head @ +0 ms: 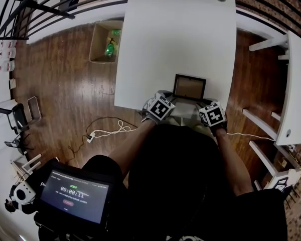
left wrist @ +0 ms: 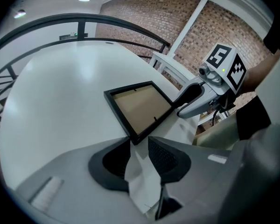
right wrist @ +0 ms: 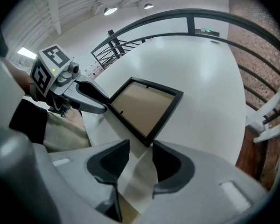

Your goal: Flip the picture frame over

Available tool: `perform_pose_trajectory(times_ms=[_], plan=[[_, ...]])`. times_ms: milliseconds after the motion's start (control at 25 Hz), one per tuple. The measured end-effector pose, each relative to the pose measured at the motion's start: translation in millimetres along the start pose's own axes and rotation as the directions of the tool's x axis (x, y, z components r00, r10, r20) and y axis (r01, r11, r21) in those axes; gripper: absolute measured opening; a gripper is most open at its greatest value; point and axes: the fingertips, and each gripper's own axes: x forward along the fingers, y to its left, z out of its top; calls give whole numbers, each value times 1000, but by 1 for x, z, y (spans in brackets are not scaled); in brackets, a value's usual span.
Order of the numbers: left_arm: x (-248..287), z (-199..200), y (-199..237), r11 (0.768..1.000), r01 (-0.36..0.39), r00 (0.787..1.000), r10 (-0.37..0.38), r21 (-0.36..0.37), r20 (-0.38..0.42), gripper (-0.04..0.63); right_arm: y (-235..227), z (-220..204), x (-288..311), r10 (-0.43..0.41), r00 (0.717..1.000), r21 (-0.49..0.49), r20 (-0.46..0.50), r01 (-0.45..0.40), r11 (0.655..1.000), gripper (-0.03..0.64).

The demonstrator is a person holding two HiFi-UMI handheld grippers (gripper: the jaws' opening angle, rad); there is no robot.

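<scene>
Your left gripper point(left wrist: 139, 155) has its jaws apart, clamping nothing. The picture frame point(left wrist: 139, 108) lies flat on the white table point(left wrist: 60, 92), brown backing up inside a black rim, and one corner sits just beyond the gap between those jaws at mid-frame. Your right gripper point(right wrist: 141, 160) is likewise spread and empty, with another frame corner just past its tips at centre. In the head view the frame is at lower centre, by the table's near edge, just above and between the two marker cubes
</scene>
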Motion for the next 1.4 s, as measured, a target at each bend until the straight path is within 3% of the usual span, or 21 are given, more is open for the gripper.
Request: perform_pose_trajectory(times_ms=[480,1080,1400], plan=[[-6,3,-2,1000,-15,1000,15,-5,16,149,9,0,-7,55,998,-27,13,-54,998,141],[-36,16,-28,1000,-24,993,25,-13,112,149,16,-2,-47,49,995,-54,87,-44,998,141],[-40,20,-56,998,-52,992,49,21,117,149,14,-16,-70,47,992,-67,117,-39,997,141]])
